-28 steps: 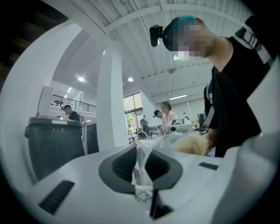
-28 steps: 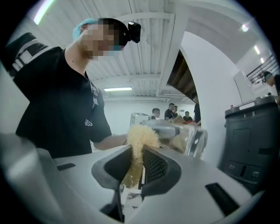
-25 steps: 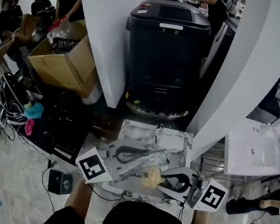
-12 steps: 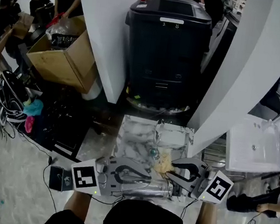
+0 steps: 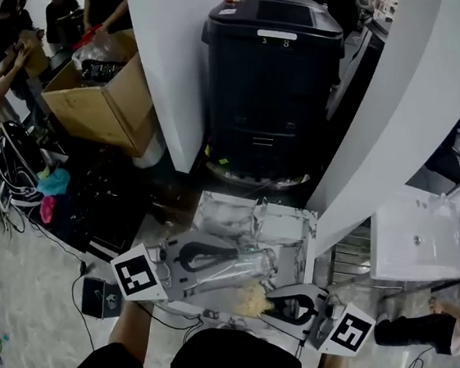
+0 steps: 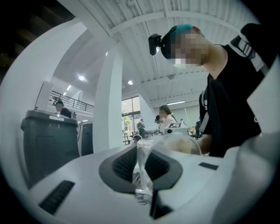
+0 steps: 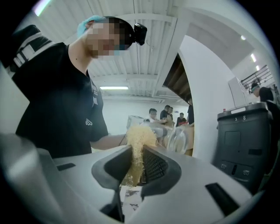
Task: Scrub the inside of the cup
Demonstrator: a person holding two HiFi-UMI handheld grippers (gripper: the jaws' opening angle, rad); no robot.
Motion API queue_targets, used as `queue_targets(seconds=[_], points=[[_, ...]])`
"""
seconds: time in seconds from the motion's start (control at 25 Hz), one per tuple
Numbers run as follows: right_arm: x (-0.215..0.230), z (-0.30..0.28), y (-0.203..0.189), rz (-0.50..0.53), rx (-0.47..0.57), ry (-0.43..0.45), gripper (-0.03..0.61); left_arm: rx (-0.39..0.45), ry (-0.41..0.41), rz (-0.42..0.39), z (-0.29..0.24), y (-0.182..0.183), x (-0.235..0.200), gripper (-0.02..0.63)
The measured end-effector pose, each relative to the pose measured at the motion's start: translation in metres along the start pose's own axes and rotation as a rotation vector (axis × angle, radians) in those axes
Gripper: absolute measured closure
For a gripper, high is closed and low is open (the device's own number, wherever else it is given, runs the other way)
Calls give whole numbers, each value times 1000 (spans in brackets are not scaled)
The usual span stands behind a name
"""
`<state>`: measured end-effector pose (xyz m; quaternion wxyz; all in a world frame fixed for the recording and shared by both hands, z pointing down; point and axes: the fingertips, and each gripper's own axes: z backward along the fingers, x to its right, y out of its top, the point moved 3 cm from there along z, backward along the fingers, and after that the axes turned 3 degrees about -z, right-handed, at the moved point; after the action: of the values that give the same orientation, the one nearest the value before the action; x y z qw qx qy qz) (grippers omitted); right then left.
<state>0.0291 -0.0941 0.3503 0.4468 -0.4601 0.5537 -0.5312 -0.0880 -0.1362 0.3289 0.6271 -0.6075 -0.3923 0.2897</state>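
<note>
- On the person's side of the cup (image 5: 241, 269): right gripper (image 5: 270, 305), jaws part-closed, pinching one yellow fibrous scrubber (image 5: 248, 302). The tuft sticks out past the fingertips toward the cup.
- The scrubber is outside the cup, just beside its near wall. Can't confirm contact.
- Cup: one, clear plastic, on its side over the marble-pattern tabletop (image 5: 234, 217). Long axis runs left-right, right end tilted slightly up.
- At the cup's left end: left gripper (image 5: 217, 260), jaws fully closed on the thin cup wall.
- Key geometry: the scrubber sits below the cup's right half and crosswise to its axis. The right gripper is the nearer one for entry. I read the cup's right end as the mouth, but the clear plastic leaves that unsure. My call: the scrubber needs lining up with the long axis before it goes in.
- Beyond the cup: one black lidded bin (image 5: 267, 76) between two white columns.
- Far left of the cup: one open cardboard box (image 5: 99, 102).
- Far right of the cup: one white basin (image 5: 417, 242).
</note>
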Motion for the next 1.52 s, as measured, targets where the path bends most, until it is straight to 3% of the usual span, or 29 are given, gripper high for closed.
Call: queue_targets(seconds=[0.12, 0.28, 0.52, 0.68, 0.84, 1.08, 1.2, 1.32, 1.44, 1.52], points=[[9, 19, 21, 17, 95, -50, 497, -37, -22, 7, -3, -13, 5, 580], [43, 41, 18, 39, 95, -203, 497, -82, -89, -46, -11, -22, 28, 580], [60, 47, -14, -42, 59, -264, 497, 23, -154, -2, -10, 5, 42, 580], [52, 37, -16, -63, 74, -258, 497, 84, -47, -40, -5, 23, 22, 580], [52, 40, -9, -51, 98, -298, 497, 50, 76, -56, -3, 19, 11, 580], [59, 59, 3, -80, 206, -344, 498, -44, 35, -59, -13, -2, 21, 580], [63, 63, 5, -90, 231, -388, 498, -19, 44, -29, -17, -3, 22, 580], [80, 70, 10, -81, 225, -552, 495, 14, 147, -15, -14, 4, 3, 580], [105, 75, 14, -14, 134, -799, 495, 58, 362, -28, -11, 16, -37, 580], [115, 76, 24, 29, 126, -906, 495, 74, 519, -32, -8, 25, -59, 580]])
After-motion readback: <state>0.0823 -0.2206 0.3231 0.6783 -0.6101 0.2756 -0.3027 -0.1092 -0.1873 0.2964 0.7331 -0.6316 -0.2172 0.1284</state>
